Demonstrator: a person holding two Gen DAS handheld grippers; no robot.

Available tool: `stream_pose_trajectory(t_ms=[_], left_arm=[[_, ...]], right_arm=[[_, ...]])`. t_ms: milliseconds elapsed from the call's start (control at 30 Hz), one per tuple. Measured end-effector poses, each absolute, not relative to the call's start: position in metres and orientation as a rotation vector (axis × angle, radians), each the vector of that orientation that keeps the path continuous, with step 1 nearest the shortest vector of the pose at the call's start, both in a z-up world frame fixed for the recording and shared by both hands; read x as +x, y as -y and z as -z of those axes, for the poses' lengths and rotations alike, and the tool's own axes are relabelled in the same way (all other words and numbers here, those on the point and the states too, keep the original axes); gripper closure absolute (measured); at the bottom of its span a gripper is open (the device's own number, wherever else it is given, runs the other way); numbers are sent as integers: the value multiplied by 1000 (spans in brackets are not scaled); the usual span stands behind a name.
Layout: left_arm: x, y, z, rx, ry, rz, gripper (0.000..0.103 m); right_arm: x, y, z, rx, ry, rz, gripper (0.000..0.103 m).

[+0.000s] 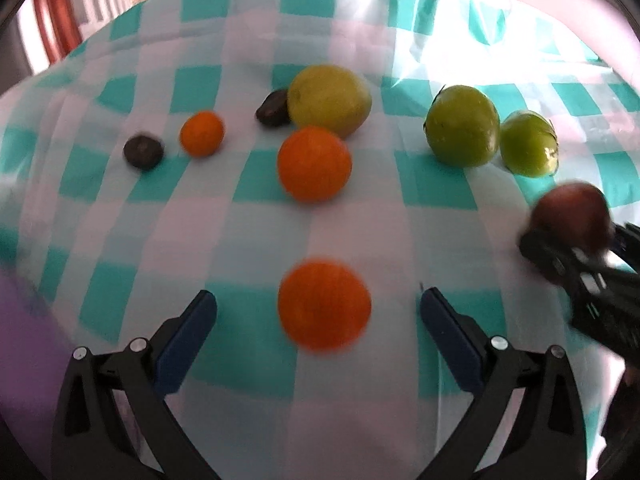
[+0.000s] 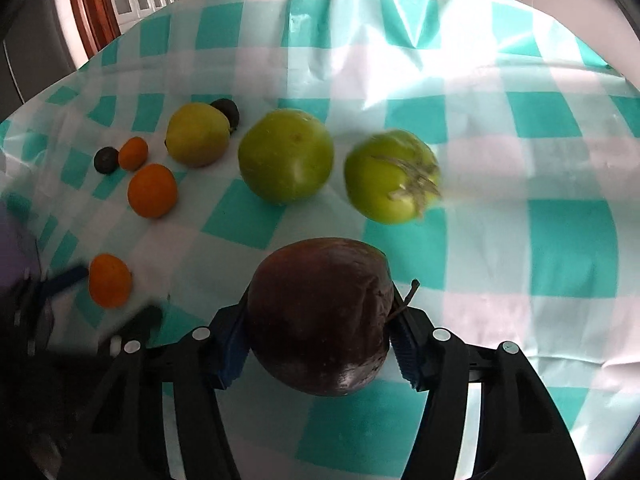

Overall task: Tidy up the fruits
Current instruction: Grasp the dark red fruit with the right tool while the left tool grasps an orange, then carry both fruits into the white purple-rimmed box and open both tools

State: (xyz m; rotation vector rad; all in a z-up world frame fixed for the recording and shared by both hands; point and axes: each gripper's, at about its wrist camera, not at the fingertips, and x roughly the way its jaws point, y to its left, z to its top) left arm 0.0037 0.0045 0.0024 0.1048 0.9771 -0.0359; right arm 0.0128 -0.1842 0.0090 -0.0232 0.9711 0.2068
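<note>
A teal-and-white checked cloth (image 1: pixel 440 188) carries the fruit. An orange (image 1: pixel 324 306) lies between the wide-spread blue fingers of my left gripper (image 1: pixel 318 294), which is open and clear of it on both sides. My right gripper (image 2: pixel 320 312) is shut on a dark red apple (image 2: pixel 320 316), with the pads pressing its two sides. The left wrist view shows that apple (image 1: pixel 572 212) and the right gripper (image 1: pixel 572 248) at the right edge. In the right wrist view the left gripper (image 2: pixel 100 292) is a blur around the same orange (image 2: pixel 110 280).
Farther back lie a second orange (image 1: pixel 314 164), a small orange (image 1: pixel 201 133), a yellow-green fruit (image 1: pixel 329 100), two green fruits (image 1: pixel 462 126) (image 1: pixel 528 144) and two small dark fruits (image 1: pixel 143 151) (image 1: pixel 274 107). A wooden frame (image 2: pixel 92 0) stands beyond the table's far-left edge.
</note>
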Motion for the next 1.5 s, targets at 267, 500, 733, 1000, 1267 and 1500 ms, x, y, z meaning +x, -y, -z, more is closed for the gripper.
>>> stream_pose_trajectory(t_ms=[267, 500, 733, 1000, 1267, 1500], left_arm=[[-21, -2, -9, 72, -1010, 170, 67], [-124, 15, -28, 84, -1067, 320, 67], [-179, 8, -81, 219, -989, 457, 67], [-185, -70, -168, 141, -788, 300, 67], [-215, -171, -184, 52, -793, 157, 67], [-227, -229, -172, 1, -827, 72, 67]], right_arm=[[-36, 214, -13, 69, -1035, -177, 45], [-110, 223, -23, 158, -1150, -211, 45], [-149, 198, -50, 172, -1179, -245, 45], [-147, 139, -104, 115, -1094, -309, 45], [-158, 55, -163, 13, -976, -448, 45], [-164, -2, -199, 19, -938, -534, 45]])
